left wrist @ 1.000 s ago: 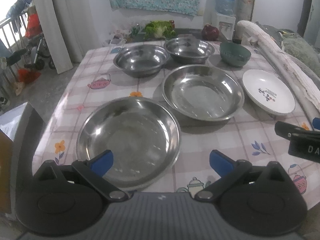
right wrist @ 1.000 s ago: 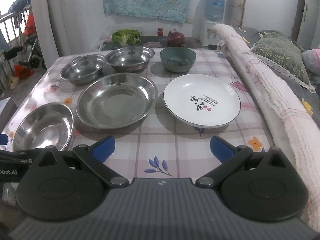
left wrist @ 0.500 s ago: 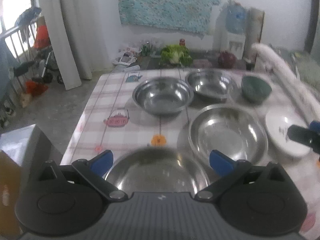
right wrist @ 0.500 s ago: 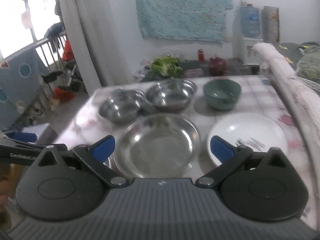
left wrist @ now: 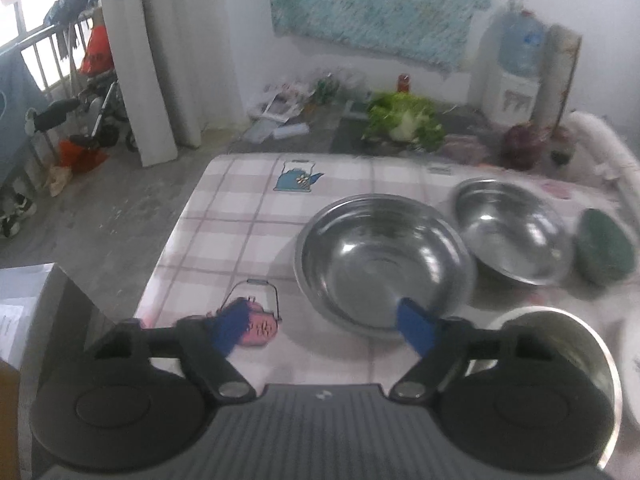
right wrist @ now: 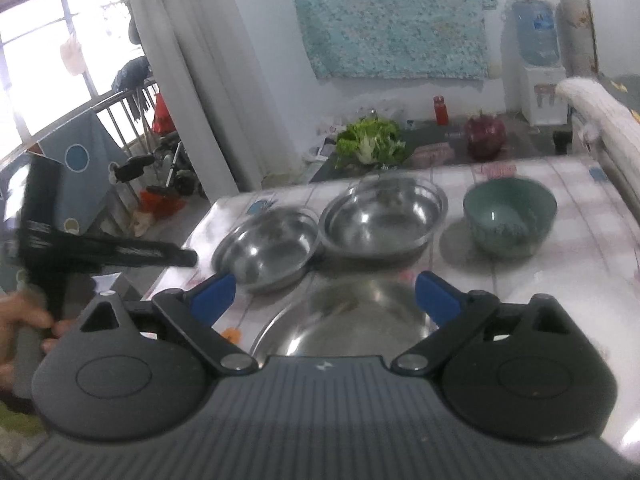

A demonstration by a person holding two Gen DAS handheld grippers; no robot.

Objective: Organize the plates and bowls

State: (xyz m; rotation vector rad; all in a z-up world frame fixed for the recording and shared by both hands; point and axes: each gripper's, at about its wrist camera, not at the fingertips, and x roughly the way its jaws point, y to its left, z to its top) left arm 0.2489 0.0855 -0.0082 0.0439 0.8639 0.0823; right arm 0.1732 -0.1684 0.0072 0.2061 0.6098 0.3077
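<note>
- Checked tablecloth (left wrist: 248,216) with teapot prints covers the table on which all the dishes lie; both views are somewhat blurred.
- Left gripper (left wrist: 324,326): jaws spread wide and empty, hovering over the near left part of the cloth, its right blue fingertip (left wrist: 414,330) in line with the near rim of the left steel bowl (left wrist: 380,260).
- Right gripper (right wrist: 324,298): jaws likewise spread and empty, held above the near steel plate (right wrist: 344,320), which shows between the fingers.
- Near row: the steel plate, and a white plate (left wrist: 632,364) seen only as a sliver at the right edge of the left view.
- Far row, left to right: left steel bowl, second steel bowl (right wrist: 382,216) just beside it, rims apparently touching or nearly so, then a green bowl (right wrist: 510,214) standing apart.
- Step in hand, as a judgement: choosing a first dish to stack; nothing appears nested yet.
- Suggested technique: bring one finger inside and one outside the nearest rim of the left steel bowl, close firmly on the thin wall, lift level, and lower it into the second steel bowl.
- Caution: polished steel is likely slippery, and a shallow bite may let the bowl swing.
- Beyond the table: lettuce (right wrist: 370,142) and a red pot (right wrist: 486,136) on a dark counter, and a water dispenser (right wrist: 538,60) against the wall.
</note>
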